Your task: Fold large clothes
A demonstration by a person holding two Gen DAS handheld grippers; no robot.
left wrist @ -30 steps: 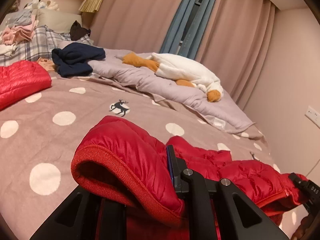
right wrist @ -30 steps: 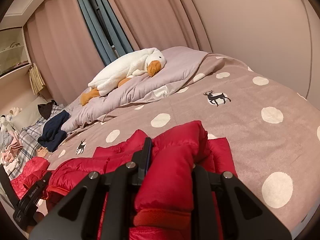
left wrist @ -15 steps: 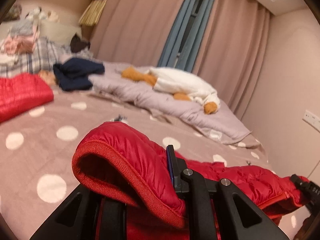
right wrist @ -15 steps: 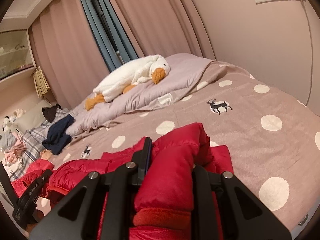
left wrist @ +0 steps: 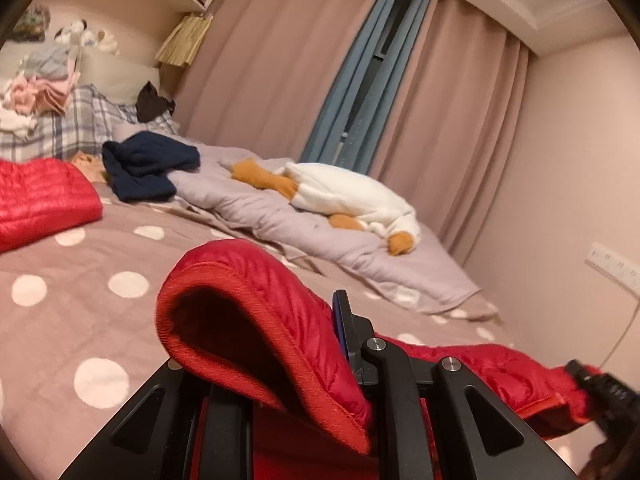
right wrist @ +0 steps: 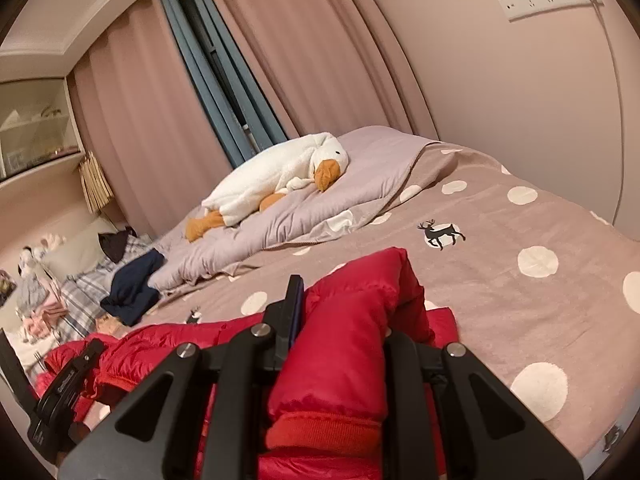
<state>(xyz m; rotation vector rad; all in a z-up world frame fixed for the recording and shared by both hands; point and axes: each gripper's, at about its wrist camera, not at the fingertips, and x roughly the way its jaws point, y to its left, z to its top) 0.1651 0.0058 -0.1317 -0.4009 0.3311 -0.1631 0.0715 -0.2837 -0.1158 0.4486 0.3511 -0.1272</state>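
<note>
Both hand-held grippers raised, still clamping red jacket (left wrist: 280, 320).

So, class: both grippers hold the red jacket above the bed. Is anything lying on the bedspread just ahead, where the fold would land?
Nothing visible. The left gripper and right gripper grip the jacket; the bedspread ahead is bare. The goose and navy garment lie farther back.

The left hand-held gripper (left wrist: 296, 364) is clamped on a red jacket (left wrist: 288, 320), its fingers pointing forward, raised above the bed. The right hand-held gripper (right wrist: 340, 344) is likewise closed on the jacket's other end, level with the left one.
</note>
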